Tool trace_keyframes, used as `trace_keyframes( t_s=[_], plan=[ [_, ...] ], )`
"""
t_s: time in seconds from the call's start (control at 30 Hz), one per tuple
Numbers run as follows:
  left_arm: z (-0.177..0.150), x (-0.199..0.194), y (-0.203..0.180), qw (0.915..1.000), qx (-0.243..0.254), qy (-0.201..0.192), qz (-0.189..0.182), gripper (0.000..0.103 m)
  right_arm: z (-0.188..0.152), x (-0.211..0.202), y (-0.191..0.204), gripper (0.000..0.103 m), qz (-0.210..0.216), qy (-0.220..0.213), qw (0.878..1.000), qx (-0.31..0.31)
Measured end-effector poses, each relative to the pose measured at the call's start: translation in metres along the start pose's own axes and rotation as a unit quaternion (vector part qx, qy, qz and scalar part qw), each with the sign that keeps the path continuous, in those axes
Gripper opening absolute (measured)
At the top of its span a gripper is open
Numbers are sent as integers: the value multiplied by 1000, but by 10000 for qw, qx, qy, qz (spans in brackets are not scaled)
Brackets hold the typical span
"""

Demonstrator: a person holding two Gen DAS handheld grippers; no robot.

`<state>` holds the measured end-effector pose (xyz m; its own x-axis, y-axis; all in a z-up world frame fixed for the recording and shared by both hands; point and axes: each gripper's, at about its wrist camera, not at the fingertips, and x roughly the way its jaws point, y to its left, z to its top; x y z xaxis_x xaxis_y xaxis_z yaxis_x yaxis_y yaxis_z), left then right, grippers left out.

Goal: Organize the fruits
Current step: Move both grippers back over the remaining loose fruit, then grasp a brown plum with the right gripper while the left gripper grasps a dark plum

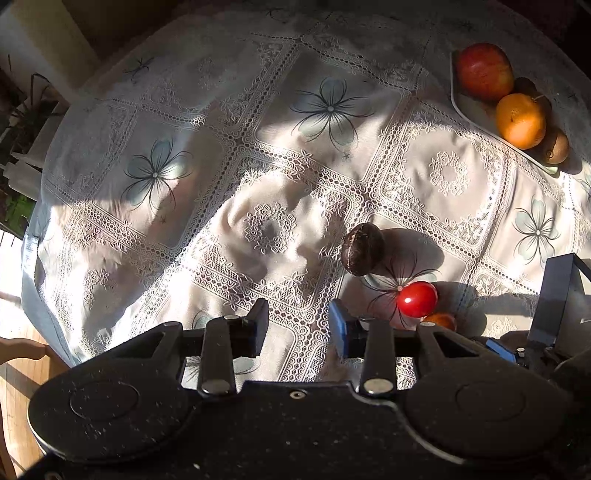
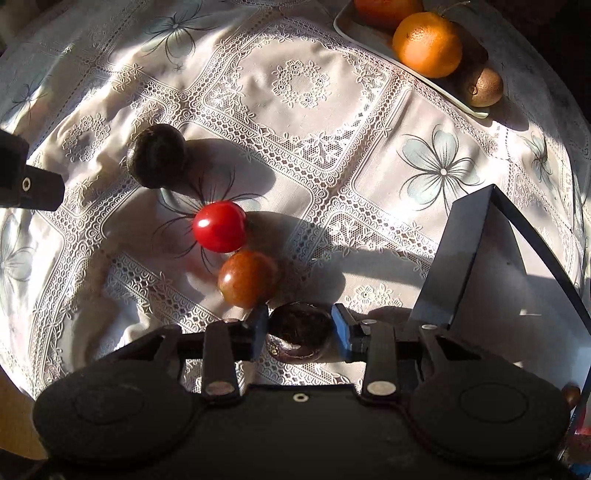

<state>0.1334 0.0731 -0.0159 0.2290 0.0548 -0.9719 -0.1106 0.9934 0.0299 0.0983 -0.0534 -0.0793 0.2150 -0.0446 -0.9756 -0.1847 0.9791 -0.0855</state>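
Lace tablecloth (image 2: 314,122); dark fruit (image 2: 299,334) between right tool (image 2: 300,330) pads.

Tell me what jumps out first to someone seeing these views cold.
The glossy red tomato lies mid-cloth in hard sunlight, touching a reddish-brown fruit just below it. The right tongs straddle a dark brown fruit at the near edge, while the left tongs stand open over bare lace tablecloth. Far right, a white tray holds an orange, a kiwi and an apple.

Eight fruits (image 2: 219,226), one tray (image 2: 369,35)
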Motion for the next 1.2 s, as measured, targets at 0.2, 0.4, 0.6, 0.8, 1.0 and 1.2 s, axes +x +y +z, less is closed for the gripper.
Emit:
trace_keyframes(
  t_s=[0.2,0.4,0.6,0.8,1.0,1.2],
  plan=[
    [3,6,-1,9999,-32,23,92,47,4,-16,-19,7,550,-42,9973,478],
    [2,10,-7,9999,33,69,118,47,7,-24,-33,32,683,-202,9947,738],
    [3,7,-7,9999,-6,15,103,47,1,-19,-7,39,58,-202,9998,-50],
    [6,5,2,9999,-118,9,101,47,-15,-7,27,44,-762,-306,9893,-1204],
    [7,5,10,9998,-153,-3,92,47,-21,-7,38,8,-696,-327,9814,-1757],
    [8,3,18,9996,-258,-23,74,47,-9,-13,18,6,-211,-239,9955,-896]
  ],
)
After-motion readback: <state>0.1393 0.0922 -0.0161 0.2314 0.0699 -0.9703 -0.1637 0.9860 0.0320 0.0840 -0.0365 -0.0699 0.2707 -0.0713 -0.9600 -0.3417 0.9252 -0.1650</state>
